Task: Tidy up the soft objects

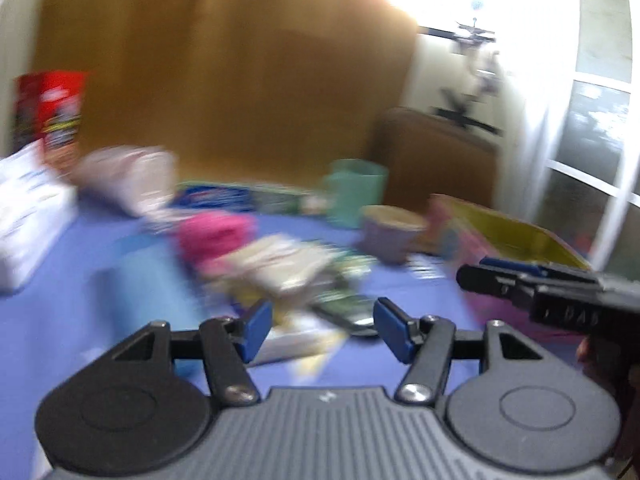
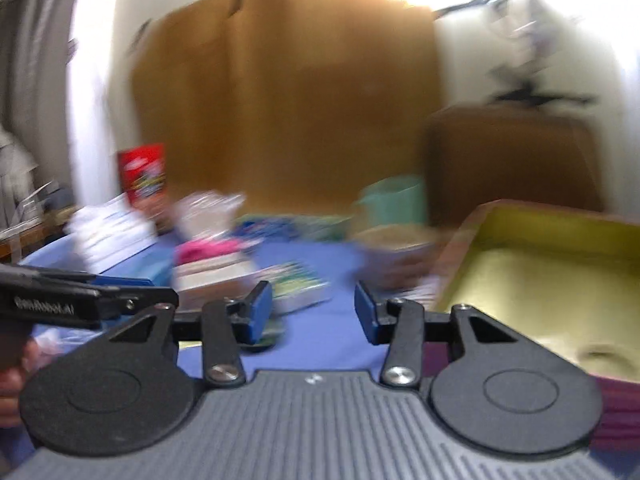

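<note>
Your landmark is the yellow-lined tray (image 2: 552, 276) on the blue table (image 2: 332, 256). The soft pile, pink cloth (image 1: 216, 236) uppermost, lies well left of it. Your left gripper (image 1: 322, 330) and right gripper (image 2: 314, 310) both gape, empty. Slow down; blur hides edges. Only "GenRobot.AI" reads, on the left gripper.

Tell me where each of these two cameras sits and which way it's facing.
Left wrist view: rides the left hand-held gripper, jaws open and empty, facing across the blue-covered table at blurred clutter; the right hand-held gripper enters from the right.
Right wrist view: rides the right hand-held gripper, jaws open and empty, beside the yellow-lined tray; the left hand-held gripper and a hand show at left.
Both show: tall brown cardboard sheet, red box, teal cup, pink soft bundle.
</note>
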The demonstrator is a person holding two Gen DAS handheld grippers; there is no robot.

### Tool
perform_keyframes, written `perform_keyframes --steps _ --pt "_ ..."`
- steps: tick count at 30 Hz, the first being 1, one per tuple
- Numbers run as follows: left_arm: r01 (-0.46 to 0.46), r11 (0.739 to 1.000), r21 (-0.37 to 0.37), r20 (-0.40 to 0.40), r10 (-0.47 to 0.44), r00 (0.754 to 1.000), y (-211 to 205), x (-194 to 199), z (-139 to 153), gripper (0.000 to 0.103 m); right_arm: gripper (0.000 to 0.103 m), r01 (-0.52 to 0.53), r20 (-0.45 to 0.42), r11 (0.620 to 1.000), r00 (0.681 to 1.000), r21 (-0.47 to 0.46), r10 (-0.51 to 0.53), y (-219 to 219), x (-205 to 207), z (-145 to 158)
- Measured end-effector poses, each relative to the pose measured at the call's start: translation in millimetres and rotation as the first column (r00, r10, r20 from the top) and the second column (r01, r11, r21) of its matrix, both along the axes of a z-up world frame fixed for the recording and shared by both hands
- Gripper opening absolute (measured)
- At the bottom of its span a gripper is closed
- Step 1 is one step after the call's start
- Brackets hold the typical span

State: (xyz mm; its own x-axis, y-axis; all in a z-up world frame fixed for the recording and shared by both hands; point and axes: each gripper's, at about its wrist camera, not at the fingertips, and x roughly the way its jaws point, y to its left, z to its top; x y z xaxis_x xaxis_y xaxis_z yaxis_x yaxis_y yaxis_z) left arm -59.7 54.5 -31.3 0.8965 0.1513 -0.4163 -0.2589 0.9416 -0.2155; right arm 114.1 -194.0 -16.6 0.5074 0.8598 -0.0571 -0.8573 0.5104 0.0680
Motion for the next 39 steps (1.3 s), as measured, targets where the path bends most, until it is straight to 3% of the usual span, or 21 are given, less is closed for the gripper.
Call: perform_keyframes --steps 1,3,4,7,12,14,15,17,23,26,29,32,34,36,39 --pt "-0.033 0.999 -0.013 0.0 0.033 0.999 11 -6 -4 0.058 0.059 -0.037 -0.003 0.999 0.999 -0.017 0.037 16 1 3" --pt "-0.063 0.997 -0.045 0.018 0.064 0.998 26 -17 -9 0.057 0.089 -0.106 -0.003 0.993 0.994 -0.051 0.106 49 5 9" --pt "-0.077 0.996 -0.055 0.03 0.078 0.996 30 -20 -12 0.058 0.093 -0.139 -0.011 0.988 0.99 -0.066 0.138 67 9 11" --pt "-0.06 0.994 -0.096 0.043 0.065 0.997 37 -22 -15 0.058 0.096 -0.199 -0.041 0.973 0.98 -0.12 0.196 112 17 13" --pt "-0.04 0.997 -0.069 0.074 0.045 0.996 30 -28 -15 0.061 0.098 -0.202 -0.042 0.954 0.979 -0.22 0.198 157 26 14" --pt "-0.031 0.996 -0.084 0.073 0.038 0.997 28 -27 -15 0.061 0.094 -0.261 -0.096 0.934 0.965 -0.242 0.245 163 33 14" --pt "-0.034 0.995 -0.092 0.085 0.041 0.996 28 -27 -14 0.061 0.085 -0.269 -0.117 0.931 0.962 -0.248 0.247 162 33 13" --pt "-0.036 0.992 -0.117 0.097 0.048 0.994 32 -29 -14 0.061 0.07 -0.28 -0.124 0.929 0.958 -0.242 0.257 156 31 13" --pt "-0.045 0.972 -0.23 0.104 0.07 0.992 47 -33 -18 0.061 0.068 -0.244 -0.086 0.938 0.969 -0.244 0.23 126 12 8" --pt "-0.019 0.972 -0.235 0.093 0.042 0.995 46 -32 -18 0.065 0.068 -0.254 -0.06 0.94 0.967 -0.227 0.247 95 -9 -2" --pt "0.05 0.976 -0.213 0.074 -0.035 0.997 34 -26 -14 0.071 0.07 -0.291 -0.033 0.928 0.956 -0.231 0.291 61 -27 -17" --pt "0.167 0.956 -0.243 0.063 -0.156 0.986 16 -14 -11 0.081 0.079 -0.304 -0.018 0.907 0.95 -0.292 0.312 36 -31 -34" --pt "0.231 0.945 -0.233 0.054 -0.224 0.973 -2 -5 -8 0.088 0.09 -0.224 0.02 0.934 0.971 -0.277 0.239 18 -32 -41" --pt "0.271 0.939 -0.213 0.038 -0.269 0.962 -18 5 -8 0.089 0.091 -0.164 0.008 0.955 0.985 -0.248 0.172 2 -31 -43" --pt "0.289 0.93 -0.227 -0.009 -0.298 0.954 -29 20 -14 0.089 0.09 -0.158 -0.032 0.967 0.987 -0.201 0.155 -14 -32 -47"
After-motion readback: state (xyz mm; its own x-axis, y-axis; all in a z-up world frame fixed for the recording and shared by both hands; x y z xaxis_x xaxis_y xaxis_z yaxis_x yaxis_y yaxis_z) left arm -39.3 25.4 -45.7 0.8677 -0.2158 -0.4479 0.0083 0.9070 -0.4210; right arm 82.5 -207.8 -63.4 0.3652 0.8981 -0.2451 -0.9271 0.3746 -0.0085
